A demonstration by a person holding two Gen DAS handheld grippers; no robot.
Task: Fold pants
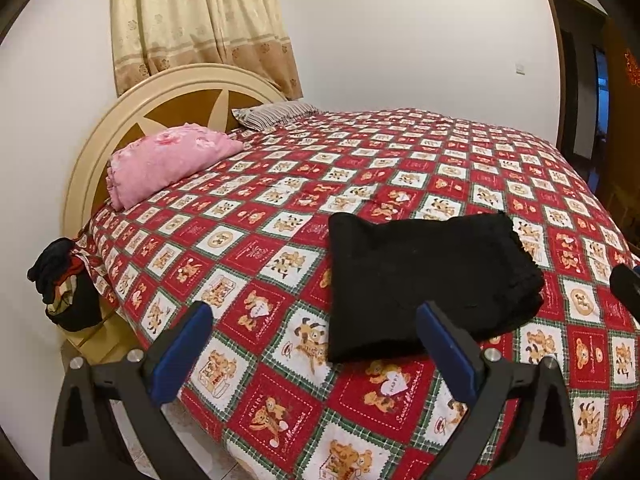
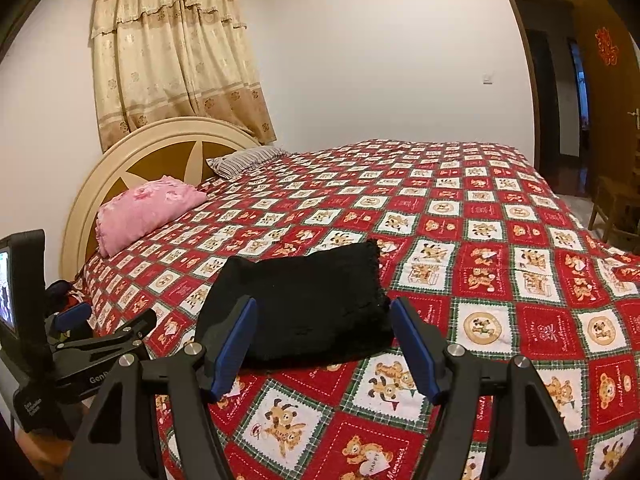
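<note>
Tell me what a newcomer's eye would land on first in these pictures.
The red patchwork quilt with teddy-bear squares covers the whole bed. The black pants lie on it as a folded bundle near the front edge, right ahead of both open grippers, left and right. A pink pillow rests against the round headboard at the left.

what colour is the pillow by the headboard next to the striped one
Pink, with a faint floral print. The pillow shows best in the left wrist view.

Folded pants [image 2: 296,308] on the bedspread [image 2: 460,240] near its front edge — pillows [image 2: 148,208] behind, left.
</note>
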